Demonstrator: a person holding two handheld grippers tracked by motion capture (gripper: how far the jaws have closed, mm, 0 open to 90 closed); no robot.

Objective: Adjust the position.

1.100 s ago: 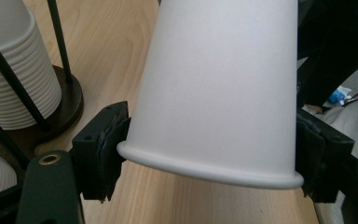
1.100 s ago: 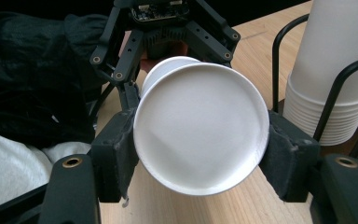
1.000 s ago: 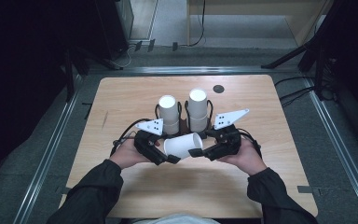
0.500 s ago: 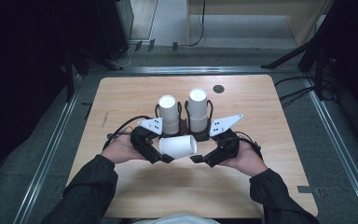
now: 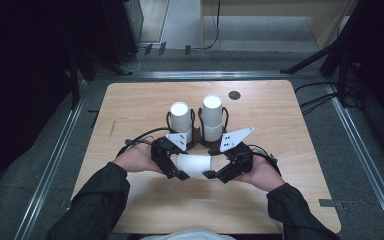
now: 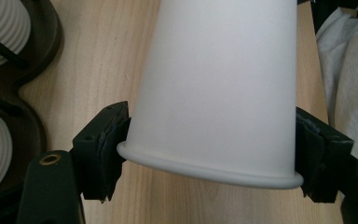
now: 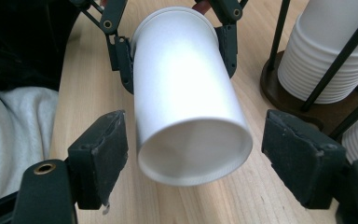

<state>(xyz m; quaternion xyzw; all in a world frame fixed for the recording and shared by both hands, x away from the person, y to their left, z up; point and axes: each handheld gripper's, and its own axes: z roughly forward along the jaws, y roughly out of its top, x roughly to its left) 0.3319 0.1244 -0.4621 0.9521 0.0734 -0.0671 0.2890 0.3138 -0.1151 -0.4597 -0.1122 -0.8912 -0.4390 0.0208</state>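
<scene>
From the high view I see a smooth white paper cup [image 5: 194, 165] lying sideways just above the pale wood table [image 5: 300, 150], between my left claw [image 5: 176, 169] and right claw [image 5: 214, 173]; behind them two stacks of ribbed white cups [image 5: 211, 117] stand in a dark wire holder [image 5: 197, 134]. In the left claw view, my left claw [image 6: 209, 151] is clenched on the cup [image 6: 219, 88] just above its rolled rim, both rubbery black pads pressed to the tapered wall. In the right claw view, my right claw [image 7: 193, 156] has just been opening and now stands released, its worn pads on either side of the cup [image 7: 186, 102] base with a gap on each side, touching nothing, while the far claw grips the rim end.
</scene>
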